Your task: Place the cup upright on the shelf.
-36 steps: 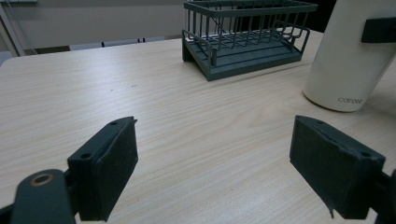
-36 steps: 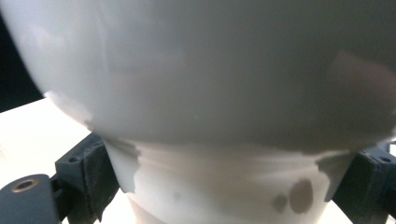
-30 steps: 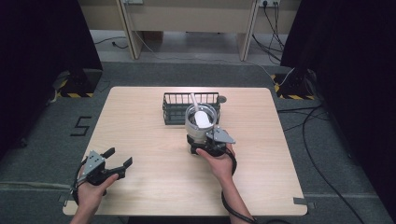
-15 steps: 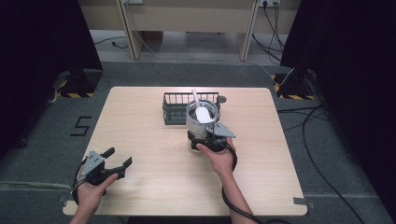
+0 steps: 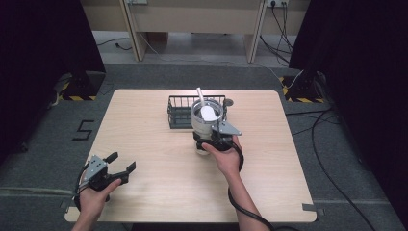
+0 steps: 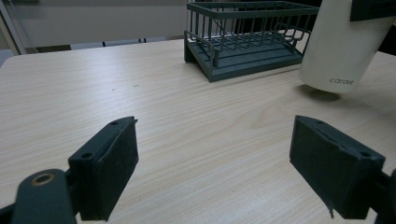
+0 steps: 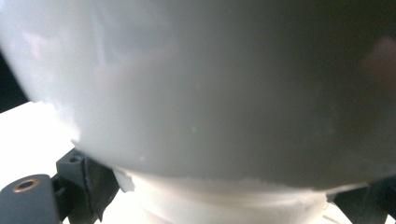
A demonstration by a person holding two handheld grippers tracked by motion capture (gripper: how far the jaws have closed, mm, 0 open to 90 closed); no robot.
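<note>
jaws of right gripper (image 5: 208, 140) clamped on white cup (image 5: 206, 120), lifted beside rack (image 5: 180, 111); left gripper (image 5: 119, 166) jaws apart.

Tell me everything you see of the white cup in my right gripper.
The white cup looks like smooth glossy ceramic, tall, with small grey lettering low on its side. It is held off the table, tilted, in front of the wire rack. The right gripper clamps its lower part. Something white lies inside.

Dark wire rack (image 5: 185, 111) at table's (image 5: 144, 120) far middle; cables (image 5: 332, 159) on floor.
</note>
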